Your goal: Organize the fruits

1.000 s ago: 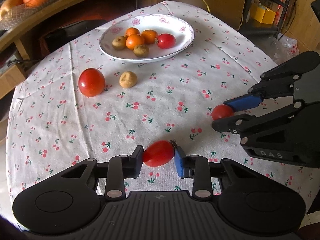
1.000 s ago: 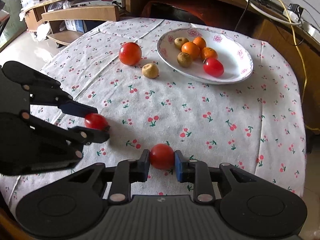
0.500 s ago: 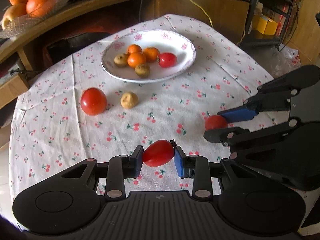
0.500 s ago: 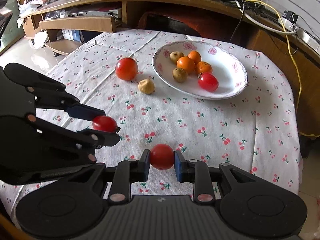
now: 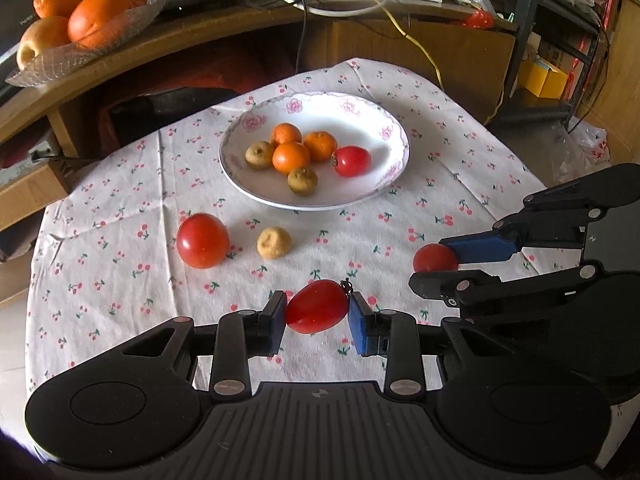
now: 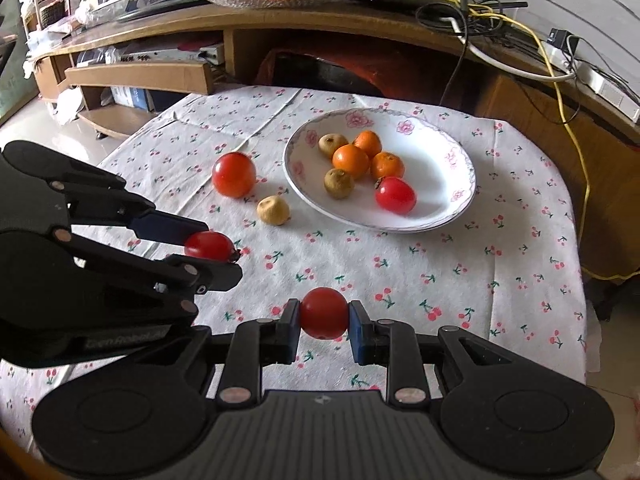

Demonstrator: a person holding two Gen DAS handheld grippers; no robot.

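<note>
Left claw [image 5: 317,312] grasps an oblong red tomato [image 5: 317,306] between its two pads, stem end toward the blue pad; right claw [image 6: 324,316] grasps a rounder red tomato [image 6: 323,313] in the same manner. Both are clenched on their loads and held above the counter [image 5: 120,280], which is covered by a white cloth printed with cherries. In the left wrist view the right claw [image 5: 434,270] appears at the right edge with its tomato [image 5: 434,258] between the fingers; in the right wrist view the left claw [image 6: 212,254] appears at the left with its tomato [image 6: 208,245].

Beyond the claws, two items lie loose on the cloth: a large red tomato [image 5: 203,240] and, just beside it, a small tan fruit [image 5: 273,242]. Both rest near the plate's front rim but outside it.

Farther out stands a white plate with a floral rim [image 5: 394,136]. It contains three small oranges [image 5: 291,157], two tan-brown fruits [image 5: 302,180] and one red tomato [image 5: 351,161], clustered toward one side, with bare plate remaining on the other.

Task progress, as judged: six fruits are collected on the plate; two are in transit in the claws; two are untouched on the cloth. Roughly half the work appears complete. A bowl of large oranges [image 5: 80,16] on the wooden shelf behind seems to be outside the task.
</note>
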